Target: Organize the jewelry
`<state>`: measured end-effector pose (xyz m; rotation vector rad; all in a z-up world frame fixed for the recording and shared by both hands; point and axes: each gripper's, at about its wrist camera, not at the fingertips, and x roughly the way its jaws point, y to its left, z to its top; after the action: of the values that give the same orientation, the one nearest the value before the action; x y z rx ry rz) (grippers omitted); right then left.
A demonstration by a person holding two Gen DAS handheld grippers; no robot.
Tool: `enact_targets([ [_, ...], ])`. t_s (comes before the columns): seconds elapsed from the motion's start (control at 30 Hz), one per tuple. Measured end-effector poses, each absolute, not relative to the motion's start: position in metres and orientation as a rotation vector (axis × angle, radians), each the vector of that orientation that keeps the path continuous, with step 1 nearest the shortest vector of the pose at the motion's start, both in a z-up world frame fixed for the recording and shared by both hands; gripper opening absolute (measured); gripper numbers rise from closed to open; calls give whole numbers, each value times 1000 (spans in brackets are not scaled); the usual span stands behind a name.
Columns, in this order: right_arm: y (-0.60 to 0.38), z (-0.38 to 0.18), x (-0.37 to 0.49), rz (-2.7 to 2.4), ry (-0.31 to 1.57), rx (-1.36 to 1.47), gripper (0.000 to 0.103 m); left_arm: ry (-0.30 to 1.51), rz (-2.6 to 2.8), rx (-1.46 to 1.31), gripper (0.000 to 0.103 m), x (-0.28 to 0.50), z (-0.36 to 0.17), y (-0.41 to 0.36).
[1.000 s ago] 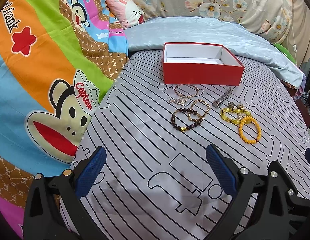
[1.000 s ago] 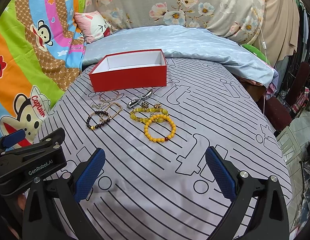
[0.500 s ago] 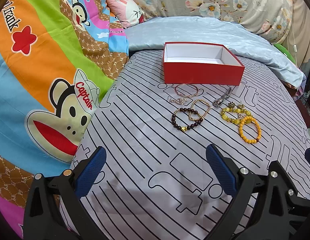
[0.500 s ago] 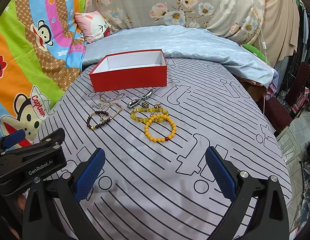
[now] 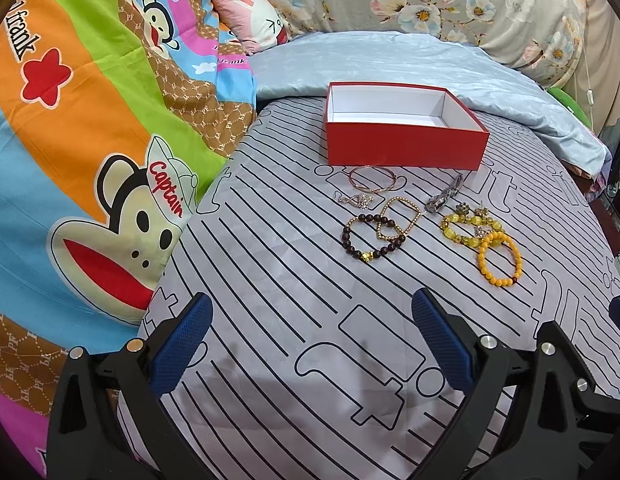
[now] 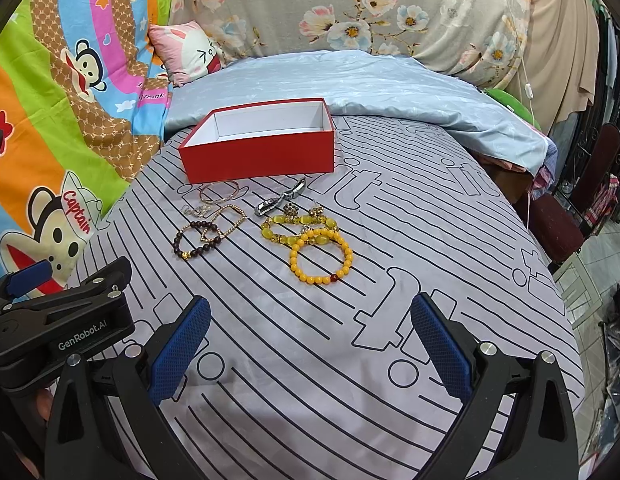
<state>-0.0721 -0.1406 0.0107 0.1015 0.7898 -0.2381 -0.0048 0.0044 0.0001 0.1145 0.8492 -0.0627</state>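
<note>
Hovering low over the grey bed sheet printed with black lines (image 5: pixel 270 280), the left tool (image 5: pixel 310 340) had its blue-padded fingers (image 5: pixel 182 340) spread wide and held nothing. The right tool (image 6: pixel 310 340) was likewise spread and empty, well short of the jewelry. An open red cardboard box with a white inside (image 5: pixel 406 148) sat on the bed beyond the pieces. Just in front of it lay a thin rose-gold bangle (image 5: pixel 372 180) and a silver metal clasp piece (image 5: pixel 444 196). Nearer lay a dark brown beaded bracelet (image 5: pixel 370 240) overlapping a small gold-bead bracelet (image 5: pixel 398 216), then a translucent yellow stone bracelet (image 6: pixel 296 226) touching an orange round-bead bracelet (image 6: pixel 320 258).
</note>
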Motion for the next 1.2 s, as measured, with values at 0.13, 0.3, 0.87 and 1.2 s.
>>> enact_targets([
  [0.13, -140, 11, -72, -238, 789, 102, 98, 849, -62, 115, 97, -5, 0, 4],
  [0.3, -141, 11, -72, -239, 790, 101, 98, 849, -63, 116, 97, -5, 0, 4],
  [0.87, -140, 10, -72, -239, 790, 100, 98, 855, -64, 114, 96, -1, -4, 1],
  [1.2, -144, 3, -66, -246, 801, 111, 98, 889, -95, 100, 97, 7, -15, 2],
])
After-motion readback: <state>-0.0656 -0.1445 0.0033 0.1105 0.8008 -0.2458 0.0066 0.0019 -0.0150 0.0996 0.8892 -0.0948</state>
